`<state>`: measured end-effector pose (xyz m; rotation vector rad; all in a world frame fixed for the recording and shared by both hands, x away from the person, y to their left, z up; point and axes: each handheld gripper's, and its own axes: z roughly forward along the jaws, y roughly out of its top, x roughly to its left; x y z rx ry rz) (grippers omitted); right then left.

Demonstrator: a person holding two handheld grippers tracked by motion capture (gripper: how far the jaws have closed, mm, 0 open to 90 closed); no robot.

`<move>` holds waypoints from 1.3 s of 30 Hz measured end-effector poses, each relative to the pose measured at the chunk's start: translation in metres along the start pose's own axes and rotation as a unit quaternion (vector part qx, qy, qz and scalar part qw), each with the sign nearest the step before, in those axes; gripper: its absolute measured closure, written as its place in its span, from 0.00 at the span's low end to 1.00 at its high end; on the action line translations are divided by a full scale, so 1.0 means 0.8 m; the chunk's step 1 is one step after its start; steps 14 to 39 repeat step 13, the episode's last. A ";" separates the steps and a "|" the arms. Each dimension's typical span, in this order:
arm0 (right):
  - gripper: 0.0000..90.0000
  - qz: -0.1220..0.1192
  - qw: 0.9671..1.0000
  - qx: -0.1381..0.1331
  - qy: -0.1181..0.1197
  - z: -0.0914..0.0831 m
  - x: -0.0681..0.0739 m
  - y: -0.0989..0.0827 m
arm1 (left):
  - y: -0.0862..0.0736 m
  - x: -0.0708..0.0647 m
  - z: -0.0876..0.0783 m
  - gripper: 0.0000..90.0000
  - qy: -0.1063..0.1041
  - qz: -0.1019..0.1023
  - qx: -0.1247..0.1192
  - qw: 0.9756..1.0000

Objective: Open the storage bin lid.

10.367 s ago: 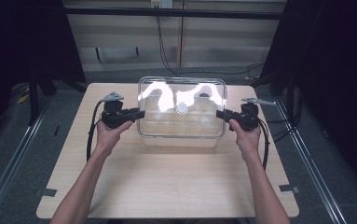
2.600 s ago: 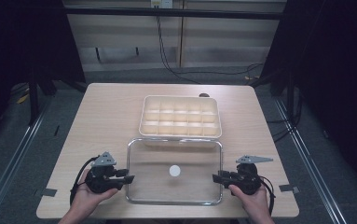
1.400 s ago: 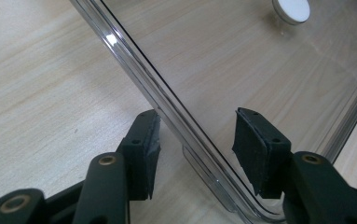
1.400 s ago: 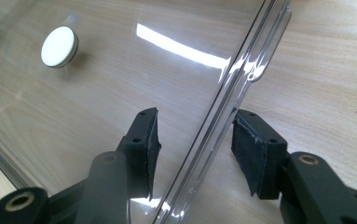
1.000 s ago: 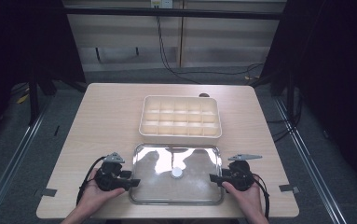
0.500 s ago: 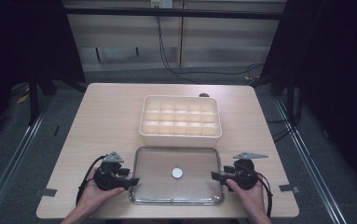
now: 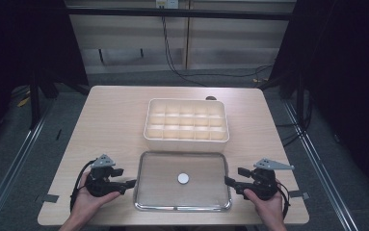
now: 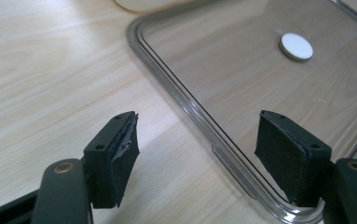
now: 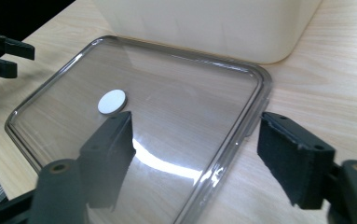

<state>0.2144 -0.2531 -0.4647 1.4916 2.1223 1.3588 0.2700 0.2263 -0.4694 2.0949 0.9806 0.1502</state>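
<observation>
A clear rectangular lid [image 7: 183, 163] with a white round disc [image 7: 183, 178] at its middle lies flat on the table near the front edge. A cream compartment box [image 7: 187, 124] stands just behind it, uncovered. My left gripper [image 7: 124, 177] is at the lid's left end and my right gripper [image 7: 235, 176] at its right end. Both sets of jaws have just been opening. In the left gripper view the lid's rim [image 8: 223, 151] runs between the open jaws [image 8: 197, 158], untouched. In the right gripper view the rim [image 9: 241, 135] likewise passes between the open jaws [image 9: 195, 154].
The wooden table [image 7: 114, 120] has bare room left and right of the box. The lid's front rim lies close to the table's near edge. Dark floor, rails and cables surround the table. The left gripper's jaws [image 9: 3, 51] show at the far left of the right gripper view.
The lid, held at both ends and tilted a second ago, now lies flat on the table. Both grippers have let go of it and drawn slightly outward.
</observation>
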 end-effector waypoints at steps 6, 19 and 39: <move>0.27 0.007 1.000 -0.015 -0.007 -0.016 -0.005 -0.003 | -0.005 0.006 -0.023 0.36 0.010 -0.028 -0.040 0.999; 0.26 -0.009 0.998 -0.059 -0.032 -0.035 -0.007 0.000 | -0.009 0.015 -0.036 0.34 0.021 -0.029 -0.060 0.998; 0.26 -0.009 0.998 -0.059 -0.032 -0.035 -0.007 0.000 | -0.009 0.015 -0.036 0.34 0.021 -0.029 -0.060 0.998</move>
